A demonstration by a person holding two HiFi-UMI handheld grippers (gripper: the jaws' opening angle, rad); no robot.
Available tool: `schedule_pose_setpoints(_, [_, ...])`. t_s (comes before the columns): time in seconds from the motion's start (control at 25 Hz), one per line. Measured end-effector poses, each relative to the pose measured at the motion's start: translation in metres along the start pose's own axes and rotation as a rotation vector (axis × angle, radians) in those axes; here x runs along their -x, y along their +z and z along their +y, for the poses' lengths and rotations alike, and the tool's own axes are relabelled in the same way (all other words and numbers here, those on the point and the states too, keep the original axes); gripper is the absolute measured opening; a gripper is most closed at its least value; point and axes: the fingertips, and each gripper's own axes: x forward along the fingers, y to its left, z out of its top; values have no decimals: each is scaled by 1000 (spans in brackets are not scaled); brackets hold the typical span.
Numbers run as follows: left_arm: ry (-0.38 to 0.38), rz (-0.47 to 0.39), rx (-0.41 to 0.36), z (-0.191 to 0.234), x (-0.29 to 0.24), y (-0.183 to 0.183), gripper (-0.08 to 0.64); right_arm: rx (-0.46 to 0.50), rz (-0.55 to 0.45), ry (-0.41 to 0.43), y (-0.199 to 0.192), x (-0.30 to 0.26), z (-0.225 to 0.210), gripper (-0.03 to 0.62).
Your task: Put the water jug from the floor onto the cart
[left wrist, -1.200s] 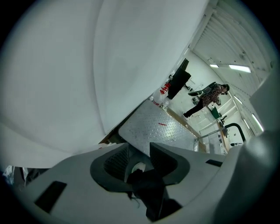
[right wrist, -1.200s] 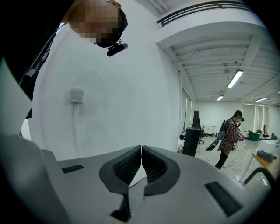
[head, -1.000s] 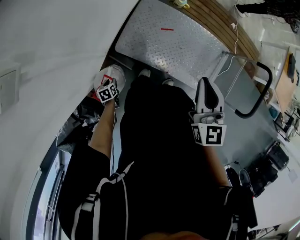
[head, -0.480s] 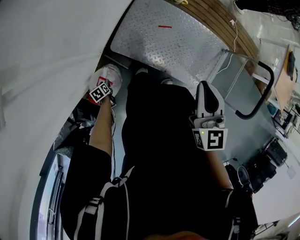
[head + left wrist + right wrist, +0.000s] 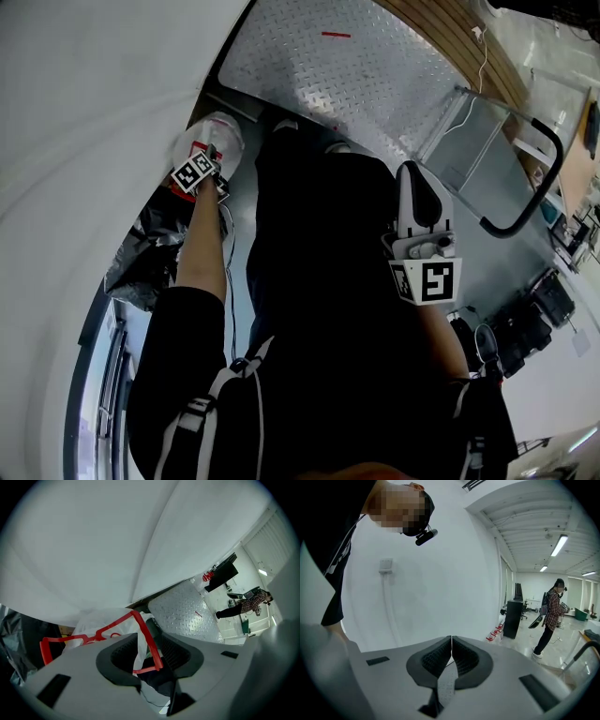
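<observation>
Down by the foot of the white wall [image 5: 84, 112], the water jug [image 5: 217, 134] sits on the floor, white with a red handle [image 5: 149, 639], just off the near corner of the cart [image 5: 356, 75] with its ridged metal deck. A crumpled black bag [image 5: 150, 253] lies beside it. The left gripper [image 5: 144, 645] reaches down to the jug, jaws apart, with the red handle and some white plastic passing between them. The right gripper [image 5: 451, 652] hangs at the person's other side, jaws pressed together on nothing, well away from the jug.
</observation>
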Motion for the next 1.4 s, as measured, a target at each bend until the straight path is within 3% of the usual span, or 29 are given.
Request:
schedule_pose_setpoints(0.2, [-8,-13,40,2,-11,-1,148,-7,36,-9,-15,3,-4,18])
schedule_pose_setpoints(0.52, [8,-39,23,4,-24,7,147,-24,62,-37,-33,12,-6,18])
schedule_pose_setpoints(0.64, [21,-33,37,7,-22,7,106,-34,74,-46,-35,19,-6,18])
schedule_pose_setpoints(0.96, [8,27,164,10,-1,0,75,-53,65,-80,-17,31,-10,18])
schedule_pose_setpoints(1.12, [20,54,291,19,18,-12,67,-61,56,-75,-5,34,-6,18])
schedule_pose_setpoints(1.4, [9,25,353,12,58,-12,67,-86,30,-95,20,43,-13,18])
